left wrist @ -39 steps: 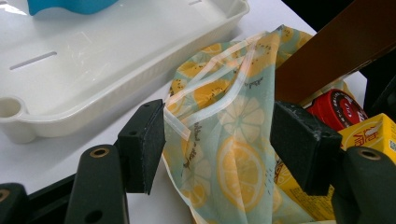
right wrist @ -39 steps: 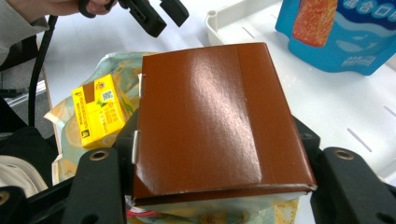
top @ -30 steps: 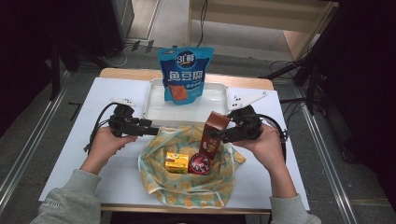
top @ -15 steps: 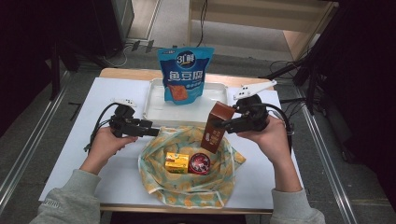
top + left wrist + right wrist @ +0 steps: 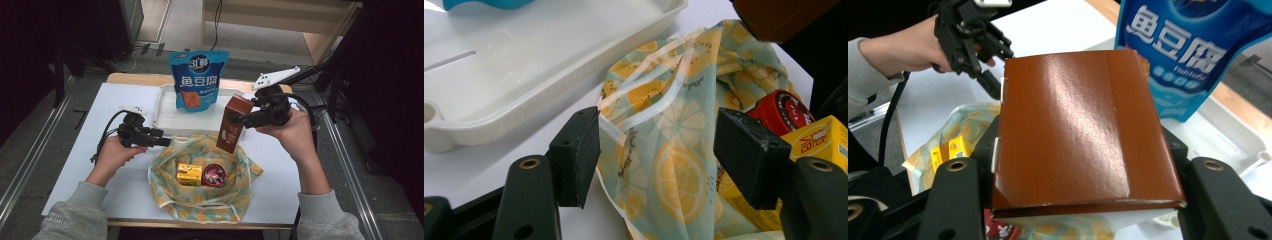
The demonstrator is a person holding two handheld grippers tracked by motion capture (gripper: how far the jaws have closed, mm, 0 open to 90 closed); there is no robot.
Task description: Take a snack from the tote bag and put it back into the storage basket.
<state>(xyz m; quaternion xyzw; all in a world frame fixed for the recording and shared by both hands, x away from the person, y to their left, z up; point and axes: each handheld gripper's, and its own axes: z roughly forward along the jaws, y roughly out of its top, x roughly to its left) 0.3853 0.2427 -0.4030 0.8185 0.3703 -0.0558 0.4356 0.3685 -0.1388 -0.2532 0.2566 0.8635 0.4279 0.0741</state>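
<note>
Brown carton [image 5: 1083, 130]: right gripper view shows its glossy face, jaws clamping it.

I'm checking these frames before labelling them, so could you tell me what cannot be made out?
- Brown carton, right gripper view: its printed face is turned away.
- Blue snack bag, left gripper view: cut off by the top edge.
- Red round tin, left gripper view: partly hidden behind a jaw.
- Yellow box, high view: print too small.

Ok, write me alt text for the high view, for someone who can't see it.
The right claw holds a brown carton tilted above an open lemon-print bag that contains a yellow box and a red tin. The left claw sits at the bag's left edge. Behind, a blue pouch stands in a white tray.
</note>
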